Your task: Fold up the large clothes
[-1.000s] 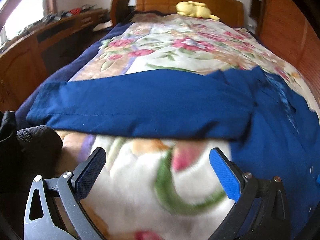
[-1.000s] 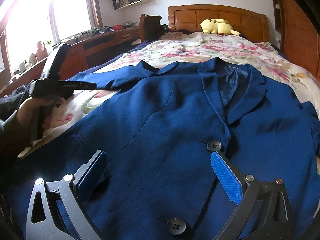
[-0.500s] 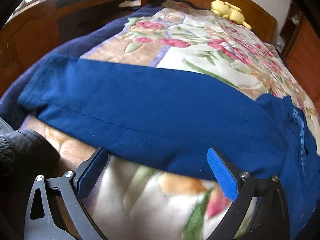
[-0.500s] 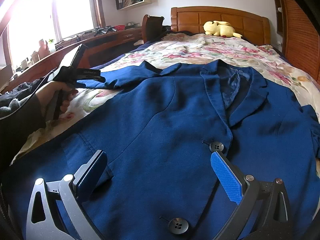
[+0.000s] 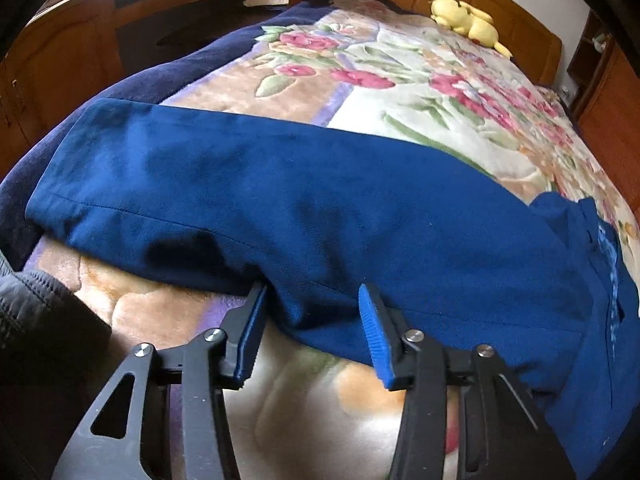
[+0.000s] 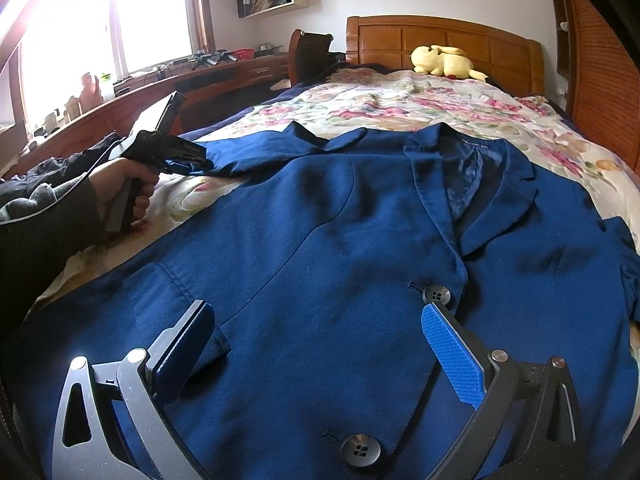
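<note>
Here, at the left edge of the right wrist view, my hand (image 6: 120, 188) held the left gripper (image 6: 188, 160) at the end of the blue jacket's sleeve (image 6: 248, 156). Through the left wrist camera, that sleeve (image 5: 280, 208) ran across the middle of the frame, and its near hem sat between the blue pads (image 5: 370, 330) at lower centre. The jaws were closing around the hem, with a bulge of cloth between them, though I could not tell whether the pads pressed it yet. The jacket (image 6: 340, 260) lay flat, front up, on the floral blanket (image 6: 400, 100), filling the centre of the right wrist view. At the bottom of that frame, my right gripper (image 6: 316, 344) stood wide open over the jacket's front, gripping nothing, its right pad just below a dark button (image 6: 437, 295). A yellow plush toy (image 6: 442, 60) rested by the headboard (image 6: 440, 36), upper right.
</note>
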{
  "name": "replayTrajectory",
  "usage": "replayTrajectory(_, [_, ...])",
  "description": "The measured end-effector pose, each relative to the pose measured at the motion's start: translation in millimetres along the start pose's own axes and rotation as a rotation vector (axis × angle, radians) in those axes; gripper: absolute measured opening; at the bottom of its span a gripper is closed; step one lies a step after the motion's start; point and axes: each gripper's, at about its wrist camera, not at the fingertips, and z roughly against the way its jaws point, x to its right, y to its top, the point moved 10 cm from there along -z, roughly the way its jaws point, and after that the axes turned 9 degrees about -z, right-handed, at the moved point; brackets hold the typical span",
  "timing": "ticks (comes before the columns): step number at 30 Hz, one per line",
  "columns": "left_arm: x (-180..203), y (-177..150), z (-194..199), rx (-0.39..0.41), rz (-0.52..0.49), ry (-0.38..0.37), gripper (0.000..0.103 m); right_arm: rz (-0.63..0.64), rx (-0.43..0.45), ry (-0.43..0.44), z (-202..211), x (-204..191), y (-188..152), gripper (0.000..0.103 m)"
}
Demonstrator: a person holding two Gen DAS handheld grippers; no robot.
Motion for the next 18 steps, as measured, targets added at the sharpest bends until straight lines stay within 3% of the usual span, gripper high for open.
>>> replayTrajectory(1, [1.2, 0.2, -0.9, -0.007, -0.013, 0.002, 0.045, 0.000, 0.000, 0.000, 0.1, -0.3, -0.3, 0.103])
replayTrajectory(5, [11.9, 2.5, -0.7, -0.015, -0.066, -0.010, 0.010, 0.000, 0.001, 0.000, -0.1, -0.1, -0.2, 0.103])
replayTrajectory(12, [41.4, 17.4, 36.4, 0.070, -0.164, -0.002, 0.005, 0.003, 0.002, -0.001, -0.6, 0.2, 0.1, 0.103])
replayTrajectory(18, [121.6, 22.1, 118.0, 0.185, -0.311, -0.107, 0.005, -0.020, 0.005, -0.002, 2.2, 6.6, 2.4, 0.103])
